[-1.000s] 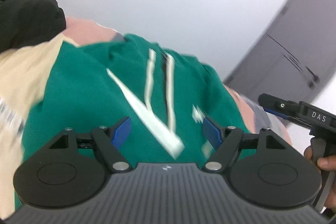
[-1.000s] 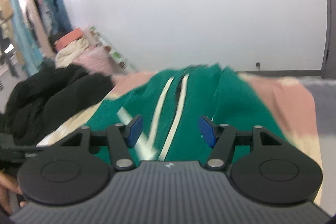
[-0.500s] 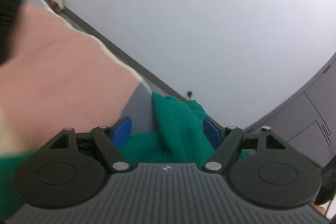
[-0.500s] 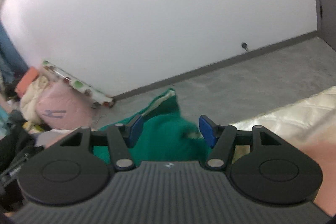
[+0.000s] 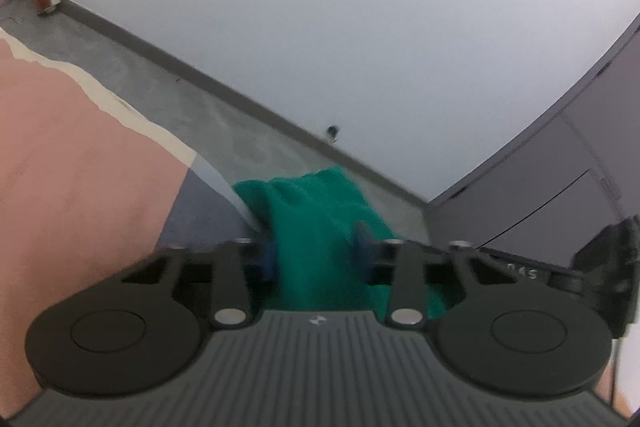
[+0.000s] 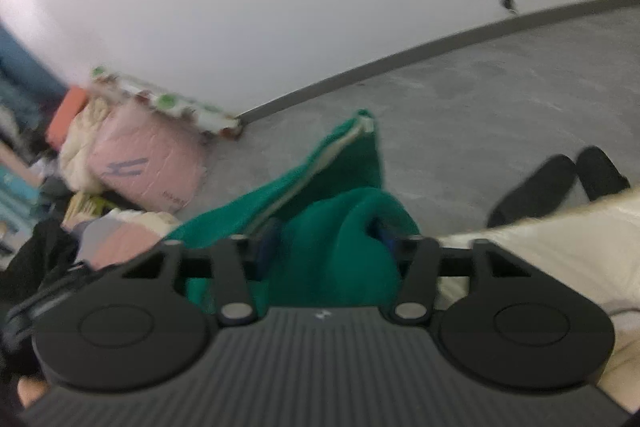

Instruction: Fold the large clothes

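Green knit garment (image 5: pixel 320 227) bunched at the far edge of the pink bedspread (image 5: pixel 80 167); left gripper (image 5: pixel 316 251) and right gripper (image 6: pixel 324 243) have just closed, each pinching a thick fold; check both grips hold, then lift evenly with the edge taut; bulky fabric may slip.

surface: pink-and-cream quilted bed cover (image 5: pixel 80 163) | on it: green garment (image 5: pixel 320 227), edge bunched up
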The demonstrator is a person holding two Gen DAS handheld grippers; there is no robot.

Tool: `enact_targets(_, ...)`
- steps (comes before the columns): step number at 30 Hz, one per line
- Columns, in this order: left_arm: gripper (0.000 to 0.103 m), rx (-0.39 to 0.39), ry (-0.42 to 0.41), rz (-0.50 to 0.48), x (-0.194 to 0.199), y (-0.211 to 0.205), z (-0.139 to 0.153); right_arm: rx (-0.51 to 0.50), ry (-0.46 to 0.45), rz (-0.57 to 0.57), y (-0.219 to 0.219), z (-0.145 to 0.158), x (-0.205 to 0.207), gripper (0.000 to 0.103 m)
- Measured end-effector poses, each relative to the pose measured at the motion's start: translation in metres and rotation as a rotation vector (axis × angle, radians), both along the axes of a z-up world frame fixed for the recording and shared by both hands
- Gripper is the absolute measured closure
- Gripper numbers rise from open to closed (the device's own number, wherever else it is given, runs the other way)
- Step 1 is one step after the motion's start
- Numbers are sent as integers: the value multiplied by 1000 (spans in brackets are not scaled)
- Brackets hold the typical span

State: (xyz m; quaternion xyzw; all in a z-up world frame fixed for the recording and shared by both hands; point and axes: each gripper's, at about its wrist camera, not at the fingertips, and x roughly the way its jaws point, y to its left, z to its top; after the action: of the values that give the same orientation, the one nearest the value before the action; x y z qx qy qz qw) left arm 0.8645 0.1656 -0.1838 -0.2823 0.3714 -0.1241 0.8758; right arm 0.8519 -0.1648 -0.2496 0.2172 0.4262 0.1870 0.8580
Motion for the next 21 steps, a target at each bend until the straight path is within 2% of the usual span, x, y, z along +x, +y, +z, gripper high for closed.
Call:
enact_targets(1, 79, 15, -5, -14, -5, -2, 6, -26, -20, 10, 3, 6, -1, 73)
enact_targets(3, 80, 35, -30, -46, -10, -3, 23, -57, -65, 30, 6, 19, -7, 81)
enact_targets(6, 90, 56, -91, -114, -32, -3, 47, -57, -175, 32, 3, 41, -26, 84)
enact_targets(9, 93, 55, -129, -139, -57, 6, 68, -25, -293, 59, -6, 64, -52, 85)
enact_targets(12, 94, 52, -236, -153, -98, 9, 85, -5, -392, 93, -16, 86, -89, 85)
enact_targets(16, 94, 11, -295, -179, -160, 10, 96, 0, -540, 143, -30, 115, -158, 86)
enact_targets(21, 94, 24, -337, -191, -247, 11, 112, -12, -602, 191, -33, 136, -231, 86)
